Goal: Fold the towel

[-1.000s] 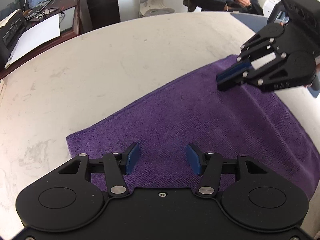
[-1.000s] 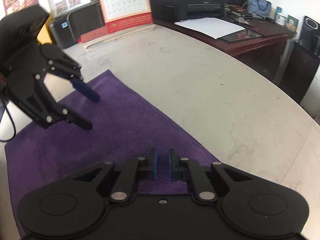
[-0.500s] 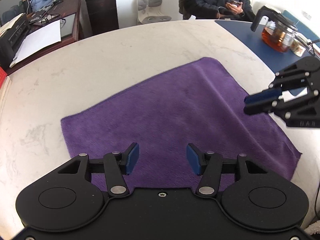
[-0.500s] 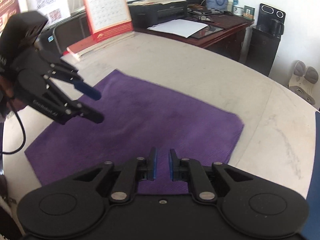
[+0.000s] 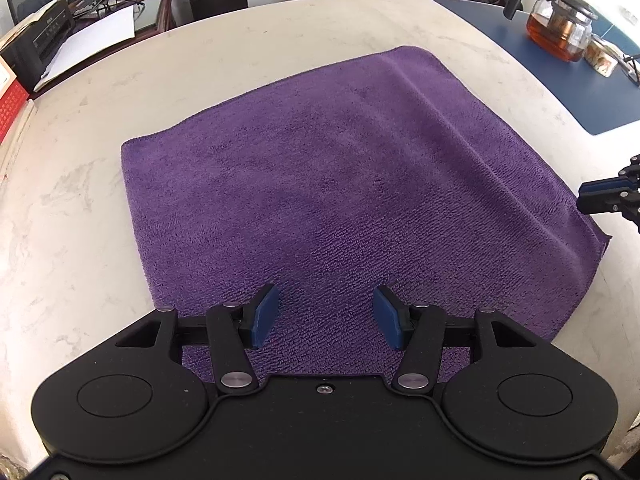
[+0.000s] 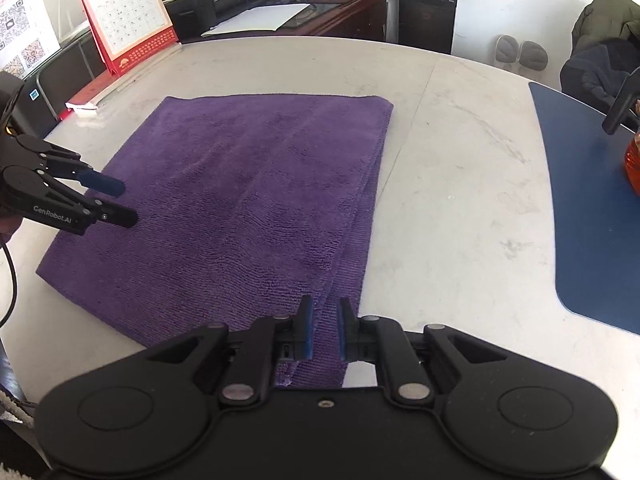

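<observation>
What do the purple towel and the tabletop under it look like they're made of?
Purple towel: likely microfibre terry, matte; fine looped ribbed pile, soft creases, layered edge in the right wrist view. Tabletop: hard, smooth, off-white with grey veining and scuffs; marble or stone-look laminate, can't tell which.

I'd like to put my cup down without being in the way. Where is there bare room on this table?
The table is bare between the purple towel and the blue mat, and beyond the towel's far edge. The mat's far end holds a teapot. The calendar side is crowded.
</observation>
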### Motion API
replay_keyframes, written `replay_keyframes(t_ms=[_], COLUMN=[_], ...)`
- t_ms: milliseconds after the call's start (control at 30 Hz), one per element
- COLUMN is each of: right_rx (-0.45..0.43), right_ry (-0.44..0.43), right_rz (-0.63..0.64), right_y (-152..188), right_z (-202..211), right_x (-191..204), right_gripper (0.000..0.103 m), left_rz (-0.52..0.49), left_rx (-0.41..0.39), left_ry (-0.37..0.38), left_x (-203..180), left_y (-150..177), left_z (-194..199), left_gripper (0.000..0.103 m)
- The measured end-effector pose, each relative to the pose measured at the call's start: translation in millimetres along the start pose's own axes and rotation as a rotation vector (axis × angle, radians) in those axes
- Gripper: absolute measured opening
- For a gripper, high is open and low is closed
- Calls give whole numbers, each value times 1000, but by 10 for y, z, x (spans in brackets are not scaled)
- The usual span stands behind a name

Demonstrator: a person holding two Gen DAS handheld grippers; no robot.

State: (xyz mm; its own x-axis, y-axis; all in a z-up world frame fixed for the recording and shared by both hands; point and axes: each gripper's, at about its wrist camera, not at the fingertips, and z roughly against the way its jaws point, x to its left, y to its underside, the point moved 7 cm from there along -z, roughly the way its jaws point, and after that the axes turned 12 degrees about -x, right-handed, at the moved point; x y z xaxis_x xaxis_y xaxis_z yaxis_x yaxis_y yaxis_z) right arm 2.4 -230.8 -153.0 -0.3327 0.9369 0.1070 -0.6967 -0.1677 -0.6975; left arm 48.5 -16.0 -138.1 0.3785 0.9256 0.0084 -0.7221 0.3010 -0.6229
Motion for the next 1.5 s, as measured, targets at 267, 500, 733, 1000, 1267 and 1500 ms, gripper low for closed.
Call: replay_keyframes(t_ms=[267,500,733,1000,1267,1500], right_rx=[-3,9,-9,-27,-8,-54], right_ry=[2,-19,-20,2,2,-23], right_rz=[28,27,73,62,-39,-54], right_y=[90,145,112,55,102,-175], right_z=[21,63,123,300,263,-34], right_x=[20,80,116,46,-103,-67], right_gripper=[10,14,4,1,4,16], left_rz=[4,5,8,6,2,0], left_rx=[10,11,10,12,22,31], left_ry=[-10,-14,-19,-19,-21,-28], left_x=[-18,-13,-8,2,1,2], left_y=[17,22,22,17,9,0], left_z=[-2,-4,-5,-8,-7,-16], left_gripper=[55,55,56,57,58,60])
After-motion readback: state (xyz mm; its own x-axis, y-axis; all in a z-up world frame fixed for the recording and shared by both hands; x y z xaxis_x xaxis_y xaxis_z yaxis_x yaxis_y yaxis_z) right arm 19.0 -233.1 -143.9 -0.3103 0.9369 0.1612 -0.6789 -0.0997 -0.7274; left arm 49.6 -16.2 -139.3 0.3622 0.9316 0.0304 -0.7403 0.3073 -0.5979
